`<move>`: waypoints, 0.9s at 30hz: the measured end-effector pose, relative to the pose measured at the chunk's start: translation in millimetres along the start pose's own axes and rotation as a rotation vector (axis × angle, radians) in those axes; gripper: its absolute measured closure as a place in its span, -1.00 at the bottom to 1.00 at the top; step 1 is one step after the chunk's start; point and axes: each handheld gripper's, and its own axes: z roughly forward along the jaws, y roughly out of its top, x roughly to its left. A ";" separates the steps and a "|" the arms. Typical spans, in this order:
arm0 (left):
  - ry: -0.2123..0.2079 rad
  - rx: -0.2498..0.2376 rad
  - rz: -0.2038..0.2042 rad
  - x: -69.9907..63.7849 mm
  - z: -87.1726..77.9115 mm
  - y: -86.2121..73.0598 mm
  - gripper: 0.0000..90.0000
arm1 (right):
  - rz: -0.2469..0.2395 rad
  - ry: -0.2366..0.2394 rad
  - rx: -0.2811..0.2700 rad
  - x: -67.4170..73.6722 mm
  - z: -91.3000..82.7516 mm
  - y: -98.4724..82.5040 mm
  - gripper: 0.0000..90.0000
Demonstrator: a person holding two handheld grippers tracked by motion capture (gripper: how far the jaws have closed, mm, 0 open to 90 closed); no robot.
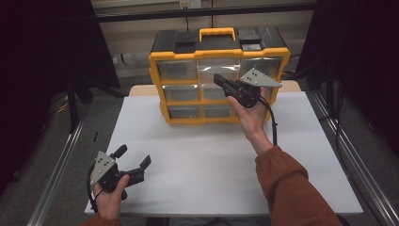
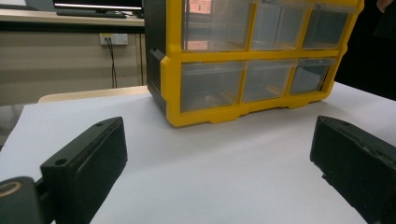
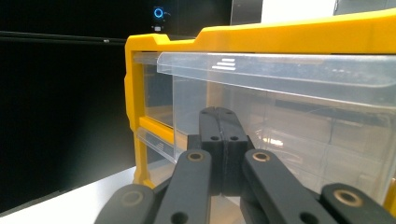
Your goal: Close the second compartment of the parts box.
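The yellow-and-black plastic drawer cabinet with clear drawers (image 1: 219, 75) stands at the far edge of the white table sheet (image 1: 211, 165). The right gripper (image 1: 221, 81), jaws clenched together on nothing, sits tight against the cabinet's clear top-middle drawer (image 3: 289, 121). The left gripper (image 1: 134, 157) rests released, jaws spread, near the sheet's front-left corner, with bare sheet between it and the cabinet.

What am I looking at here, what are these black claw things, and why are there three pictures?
A person sits at a table and holds a hand tool with two black jaws in each hand. One camera looks down from above; the other two ride on the tools and look along their jaws. On the white table top stands a yellow and black drawer cabinet with clear plastic drawers. The left gripper rests low on the table with its jaws wide open and nothing between them. The right gripper has its jaws shut, its tip right at the front of a clear drawer in the top row. Nothing is held.
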 end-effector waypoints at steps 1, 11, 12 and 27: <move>0.000 -0.001 -0.002 -0.2 0.1 -0.1 -0.91 | 0.000 0.003 -0.001 -0.4 0.4 -0.1 1.00; 0.001 -0.004 -0.006 -0.3 0.3 -0.1 -0.91 | 0.002 -0.015 0.004 -4.0 2.6 -0.4 1.00; 0.002 -0.002 -0.005 -0.2 0.2 -0.1 -0.91 | 0.004 -0.015 0.004 -4.3 2.7 -0.4 1.00; 0.003 0.004 0.001 0.4 -0.3 -0.2 -0.91 | -0.008 -0.022 0.012 -7.7 7.0 0.7 1.00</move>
